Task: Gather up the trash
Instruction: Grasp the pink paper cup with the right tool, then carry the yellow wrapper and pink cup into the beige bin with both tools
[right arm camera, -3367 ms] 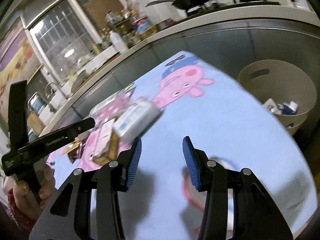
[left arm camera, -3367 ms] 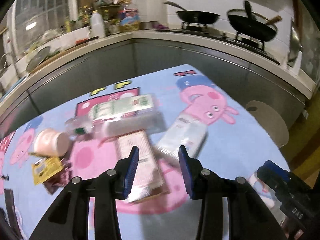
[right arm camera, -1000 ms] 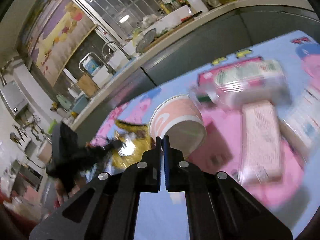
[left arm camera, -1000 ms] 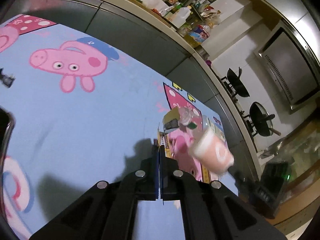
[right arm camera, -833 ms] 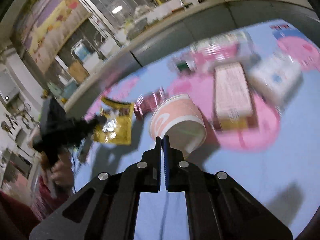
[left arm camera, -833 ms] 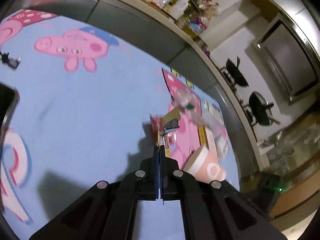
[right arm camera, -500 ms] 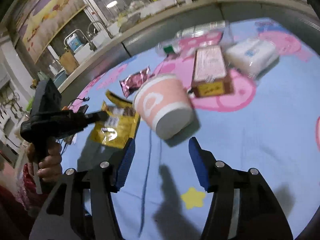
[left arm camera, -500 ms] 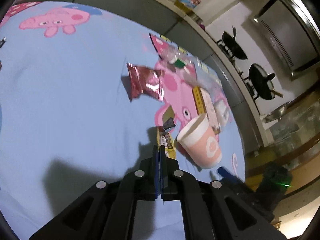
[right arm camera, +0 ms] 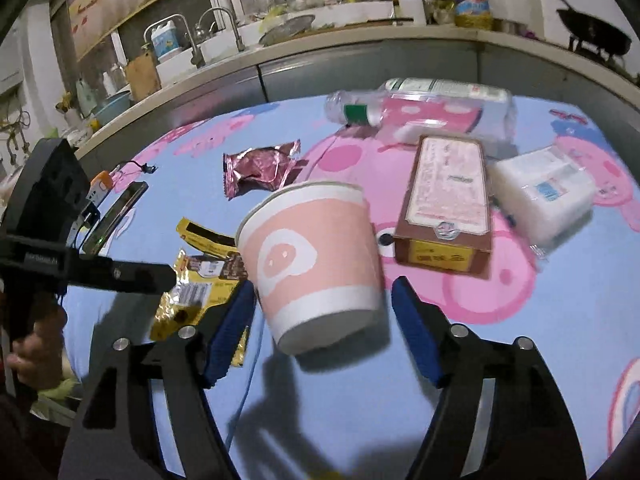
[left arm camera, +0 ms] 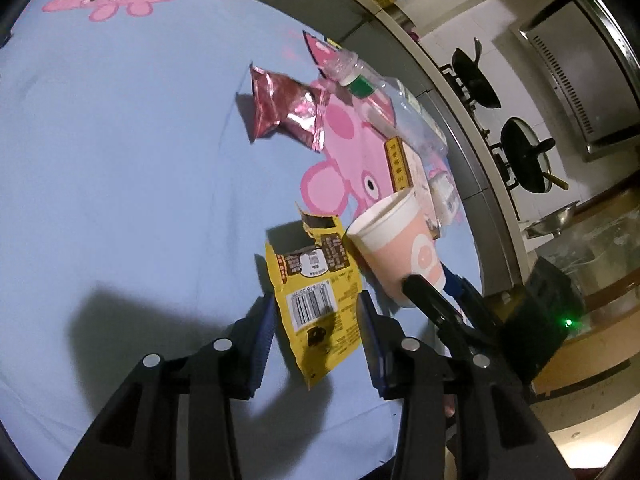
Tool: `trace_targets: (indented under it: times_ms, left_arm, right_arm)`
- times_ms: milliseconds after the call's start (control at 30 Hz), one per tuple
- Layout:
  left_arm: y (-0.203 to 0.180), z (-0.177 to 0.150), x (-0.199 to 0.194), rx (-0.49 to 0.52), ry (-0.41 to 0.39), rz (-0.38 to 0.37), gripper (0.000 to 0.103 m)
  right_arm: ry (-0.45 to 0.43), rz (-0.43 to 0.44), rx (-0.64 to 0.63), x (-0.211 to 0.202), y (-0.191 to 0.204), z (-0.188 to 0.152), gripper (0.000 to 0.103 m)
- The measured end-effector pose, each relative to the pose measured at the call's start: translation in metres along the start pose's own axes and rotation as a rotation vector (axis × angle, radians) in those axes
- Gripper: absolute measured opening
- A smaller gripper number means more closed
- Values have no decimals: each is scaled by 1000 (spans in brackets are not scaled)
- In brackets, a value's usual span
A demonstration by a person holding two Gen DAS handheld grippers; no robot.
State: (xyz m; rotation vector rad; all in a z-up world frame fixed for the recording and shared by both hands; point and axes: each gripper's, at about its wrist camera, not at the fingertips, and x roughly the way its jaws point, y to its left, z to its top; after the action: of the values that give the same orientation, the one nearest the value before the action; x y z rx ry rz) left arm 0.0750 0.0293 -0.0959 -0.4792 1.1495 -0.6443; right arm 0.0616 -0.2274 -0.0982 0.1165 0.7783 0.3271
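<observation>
A yellow snack wrapper point(left arm camera: 316, 292) lies flat on the blue cartoon tablecloth point(left arm camera: 120, 160) between the fingers of my left gripper point(left arm camera: 316, 332). Its jaws are opening and the pads stand clear of the wrapper. A pink and white paper cup point(right arm camera: 312, 260) stands mouth up on the cloth beside the wrapper point(right arm camera: 188, 296). Its base sits between the fingers of my right gripper point(right arm camera: 324, 332), whose jaws are opening with small gaps on both sides. The left wrist view shows the cup point(left arm camera: 400, 248) with the right gripper point(left arm camera: 436, 292) at its base.
Further back on the cloth lie a maroon foil wrapper point(right arm camera: 260, 172), a clear plastic bottle point(right arm camera: 420, 100), a brown box point(right arm camera: 448, 196) and a white tissue pack point(right arm camera: 544, 192). A phone point(right arm camera: 120, 208) lies at the left. A kitchen counter point(right arm camera: 360, 44) curves behind.
Both grippers have gone from shut to open. The right one let the cup down onto the cloth, and the left one released the yellow wrapper. Both hands sank towards the table.
</observation>
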Motion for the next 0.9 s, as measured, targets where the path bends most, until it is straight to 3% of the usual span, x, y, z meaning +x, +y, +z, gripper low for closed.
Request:
trace_targets:
  times_ms: [33,133,233,367,500,700,900]
  left_arm:
    - [-2,-1,4,13,10,-4,0]
    - [-12,-2,6,60,1,18,0]
    - [-25,2,-5,94,-21,-17,0]
    - [-52,13,-25,149,-66,-77,0]
    - [-84,24,-19,212,-57,-115,0]
    - [-159,37,42,349,53,-113,0]
    - [-255,44,125,495,144,-145,0]
  right_arm:
    - [-13,16,9,0,0,-1,61]
    - [-17,42,15,-4,6,-3,57]
    - [-66,79,34,-24,11,-4,56]
    - [-189,58,27,-63,11,-1,56]
    - [-275,14,116,-93,-19,-6,57]
    - [-303,-59,313,-120,-89,-36,57]
    - [-386,-175,535,-167,-182,-61,58]
